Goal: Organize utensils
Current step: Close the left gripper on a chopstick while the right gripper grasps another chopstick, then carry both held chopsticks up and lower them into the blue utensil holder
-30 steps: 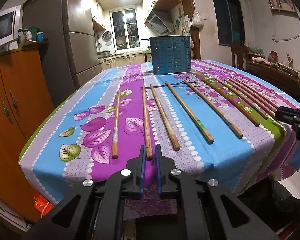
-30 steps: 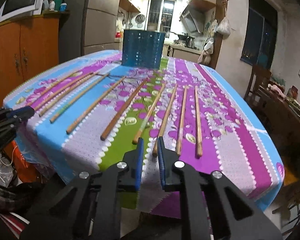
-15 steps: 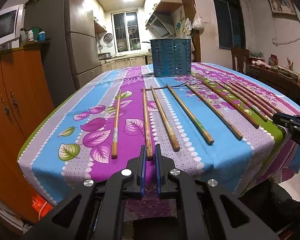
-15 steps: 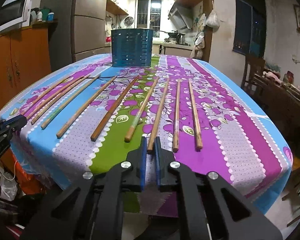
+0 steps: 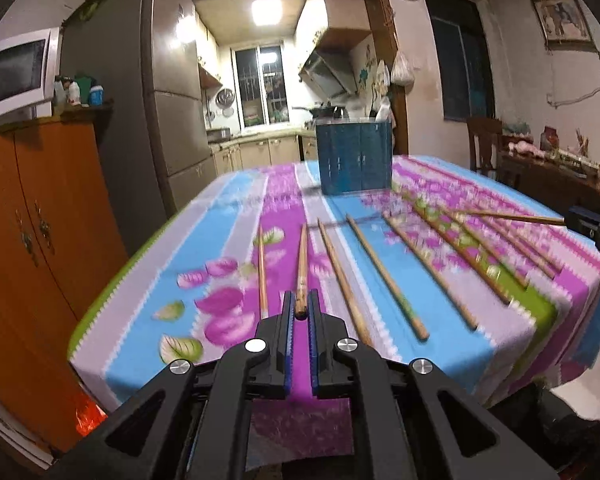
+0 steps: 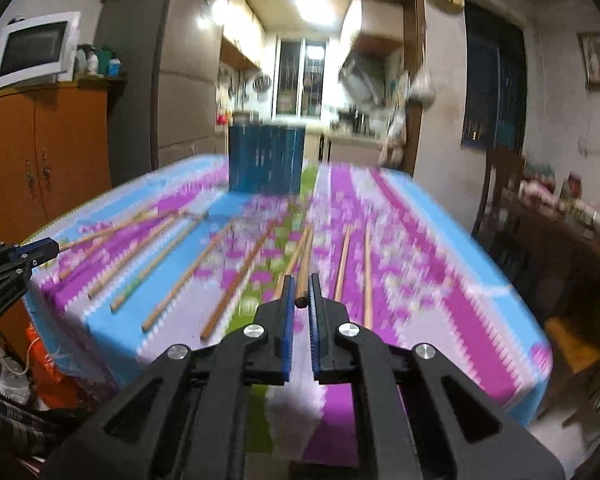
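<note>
Pinching one chopstick [image 5: 301,276] end, left gripper [image 5: 300,312]; right gripper [image 6: 299,300] pinches another chopstick [image 6: 304,268].

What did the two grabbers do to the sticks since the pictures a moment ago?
Each grabber took hold of one stick and lifted it. The left gripper now pinches a chopstick raised off the tablecloth; the right gripper pinches another chopstick, also tilted up. The other chopsticks stayed lying in their row, and the blue holder did not move.
</note>
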`<state>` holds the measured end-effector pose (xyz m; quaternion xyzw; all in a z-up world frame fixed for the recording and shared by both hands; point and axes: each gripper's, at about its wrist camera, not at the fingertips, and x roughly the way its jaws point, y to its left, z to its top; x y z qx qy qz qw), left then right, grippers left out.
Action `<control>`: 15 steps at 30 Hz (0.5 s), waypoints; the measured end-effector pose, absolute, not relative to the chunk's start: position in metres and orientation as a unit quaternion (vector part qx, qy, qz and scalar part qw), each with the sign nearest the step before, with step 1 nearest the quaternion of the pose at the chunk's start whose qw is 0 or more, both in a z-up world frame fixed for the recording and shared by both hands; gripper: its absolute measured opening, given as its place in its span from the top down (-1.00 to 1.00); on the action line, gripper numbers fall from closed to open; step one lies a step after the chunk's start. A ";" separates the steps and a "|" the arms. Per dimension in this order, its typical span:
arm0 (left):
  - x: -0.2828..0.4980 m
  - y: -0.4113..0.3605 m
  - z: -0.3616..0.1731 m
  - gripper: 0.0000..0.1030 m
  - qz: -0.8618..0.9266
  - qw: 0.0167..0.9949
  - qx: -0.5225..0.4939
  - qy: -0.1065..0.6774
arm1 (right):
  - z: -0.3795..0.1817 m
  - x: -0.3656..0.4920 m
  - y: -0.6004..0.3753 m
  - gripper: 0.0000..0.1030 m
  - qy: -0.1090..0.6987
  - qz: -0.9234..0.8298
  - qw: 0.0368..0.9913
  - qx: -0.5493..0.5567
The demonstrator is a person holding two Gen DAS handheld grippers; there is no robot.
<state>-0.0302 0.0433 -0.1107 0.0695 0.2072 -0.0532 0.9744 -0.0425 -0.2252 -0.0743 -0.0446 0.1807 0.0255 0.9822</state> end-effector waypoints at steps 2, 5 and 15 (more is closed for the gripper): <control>-0.032 0.045 -0.100 0.86 -0.056 0.977 0.067 0.195 | -0.060 -0.044 -0.229 0.90 0.164 0.025 0.985 -0.044; -0.029 0.046 -0.082 0.86 -0.063 0.980 0.061 0.181 | -0.040 -0.042 -0.234 0.90 0.140 0.025 0.989 -0.050; -0.010 0.059 -0.027 0.86 -0.096 0.979 0.021 0.176 | 0.003 -0.029 -0.243 0.90 0.105 0.055 0.991 -0.057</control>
